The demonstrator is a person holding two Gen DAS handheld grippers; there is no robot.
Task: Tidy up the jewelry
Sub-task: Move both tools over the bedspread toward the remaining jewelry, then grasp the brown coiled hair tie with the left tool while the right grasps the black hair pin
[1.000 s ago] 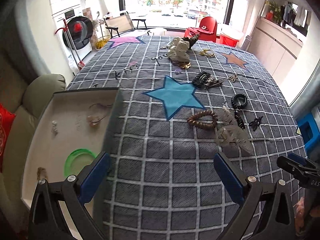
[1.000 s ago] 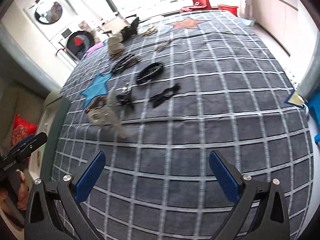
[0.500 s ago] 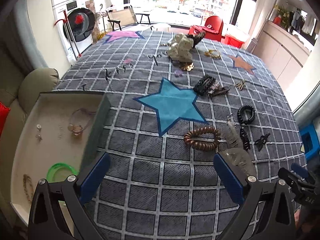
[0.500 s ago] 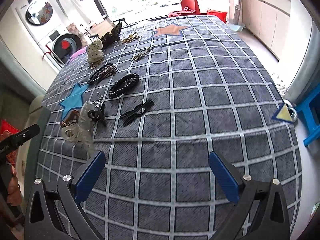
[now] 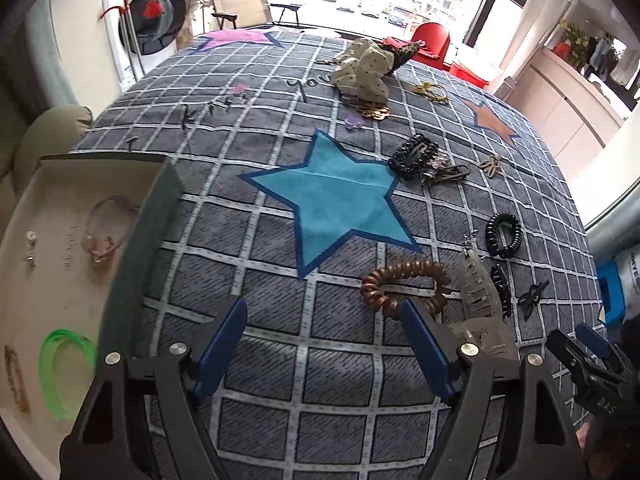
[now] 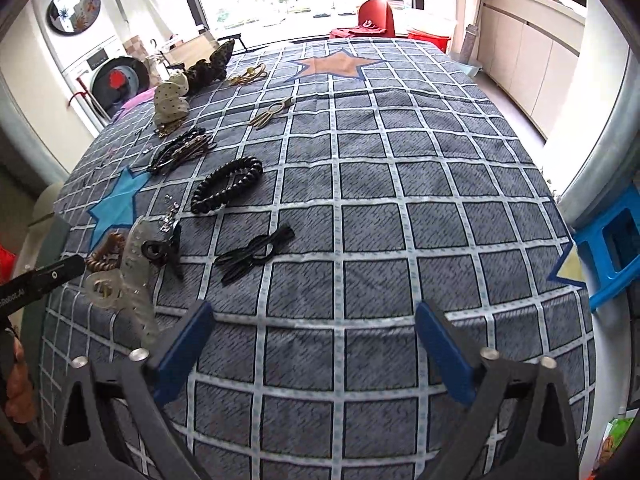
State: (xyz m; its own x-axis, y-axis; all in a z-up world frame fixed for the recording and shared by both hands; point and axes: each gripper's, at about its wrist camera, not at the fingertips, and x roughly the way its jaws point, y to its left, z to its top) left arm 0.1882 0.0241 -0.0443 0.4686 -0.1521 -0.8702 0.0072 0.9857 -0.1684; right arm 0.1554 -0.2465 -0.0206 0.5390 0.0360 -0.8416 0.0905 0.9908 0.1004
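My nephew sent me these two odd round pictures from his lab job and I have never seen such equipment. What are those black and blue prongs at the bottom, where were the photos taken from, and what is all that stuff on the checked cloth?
There is no robot here. A person holds a two-finger tool in each hand, and a wide-angle camera on each looks forward along its fingers. One picture comes from the left tool, the other from the right tool. Both are open and hold nothing.

On the checked bedspread lie hair things and jewelry: a brown spiral hair tie, a clear claw clip, a black spiral hair tie, a black bow-shaped clip and a dotted scrunchie.

At the left stands an open tray, already holding a green bangle and a pale bracelet.
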